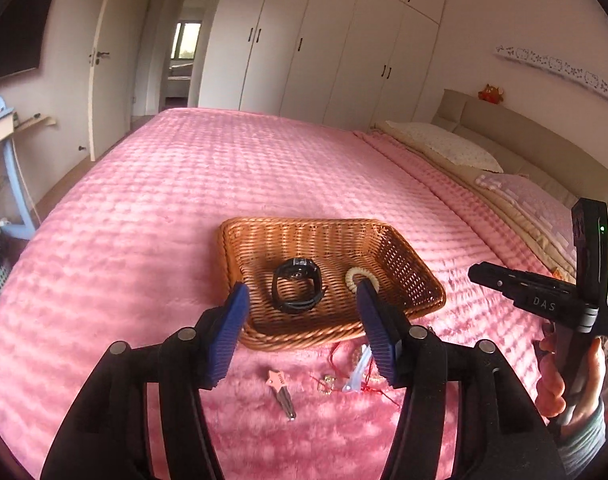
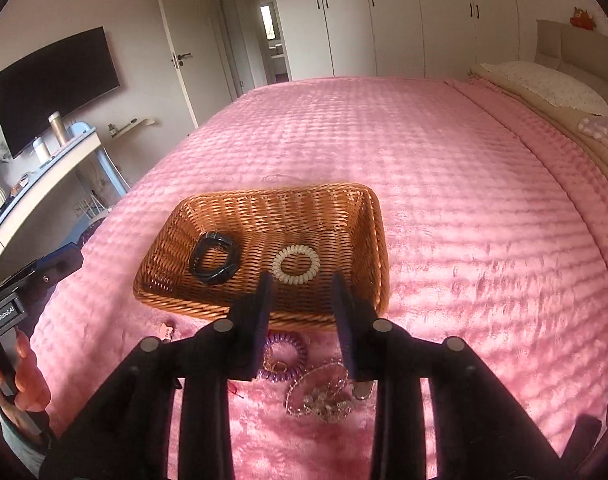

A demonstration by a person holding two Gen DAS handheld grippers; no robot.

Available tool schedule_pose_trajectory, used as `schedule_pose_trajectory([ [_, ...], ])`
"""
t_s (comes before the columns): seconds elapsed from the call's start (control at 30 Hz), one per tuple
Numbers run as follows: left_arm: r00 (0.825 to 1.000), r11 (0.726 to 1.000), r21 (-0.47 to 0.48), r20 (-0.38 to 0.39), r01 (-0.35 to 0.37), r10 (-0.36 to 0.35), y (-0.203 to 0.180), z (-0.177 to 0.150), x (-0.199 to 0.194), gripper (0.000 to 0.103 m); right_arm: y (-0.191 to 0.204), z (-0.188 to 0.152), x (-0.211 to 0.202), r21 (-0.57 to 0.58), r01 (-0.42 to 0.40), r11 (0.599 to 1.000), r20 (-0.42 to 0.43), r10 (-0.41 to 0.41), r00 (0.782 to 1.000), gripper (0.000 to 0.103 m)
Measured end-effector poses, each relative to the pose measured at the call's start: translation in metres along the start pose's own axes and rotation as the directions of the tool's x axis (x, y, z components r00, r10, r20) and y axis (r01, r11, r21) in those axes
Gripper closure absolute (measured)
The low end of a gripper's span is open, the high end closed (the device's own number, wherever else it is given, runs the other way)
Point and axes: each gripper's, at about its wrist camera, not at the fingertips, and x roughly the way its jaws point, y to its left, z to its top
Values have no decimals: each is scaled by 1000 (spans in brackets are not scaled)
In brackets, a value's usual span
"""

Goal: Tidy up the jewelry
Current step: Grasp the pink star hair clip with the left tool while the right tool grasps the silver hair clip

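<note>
- Pink bedspread (image 1: 184, 184) carries a wicker basket (image 2: 367, 216).
- 2 grippers, left gripper (image 1: 304, 332) and right gripper (image 2: 304, 320), hover at its near rim, jaws parted, empty.
- Black watch (image 1: 298, 290) and cream coil tie (image 2: 296, 265) lie inside.
- Purple coil tie (image 2: 288, 354), chains (image 2: 323, 396) and star clip (image 1: 279, 384) lie outside, below the jaws.

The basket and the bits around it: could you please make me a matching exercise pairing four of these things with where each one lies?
Things:
1. black watch
2. cream coil tie
3. purple coil tie
4. star clip

Places:
A. on the blanket, between the right gripper fingers in its view
B. in the basket, left part
C. on the blanket, between the left gripper fingers in its view
D. in the basket, right of the watch

Pairs: 1-B, 2-D, 3-A, 4-C
</note>
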Motion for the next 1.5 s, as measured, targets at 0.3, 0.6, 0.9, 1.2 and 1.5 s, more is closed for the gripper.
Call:
schedule_pose_trajectory([
  [0.3,998,998,-39,-27,-53,52,15,-54,0,26,-36,-52,6,54,57,997,-46,-54,997,55],
  [0.6,985,991,-60,-132,-118,109,35,-88,37,26,-50,-86,54,86,91,992,-142,-79,987,66],
  [0.9,966,993,13,-230,-119,119,24,-97,60,39,-44,-94,74,52,132,990,-165,-122,979,72],
  [1.2,931,979,84,-303,-187,204,8,-93,98,54,-42,-94,81,29,170,985,-169,-163,972,72],
  [1.5,936,974,117,-277,-192,218,4,-97,95,88,-53,-93,82,67,181,981,-172,-167,971,88],
])
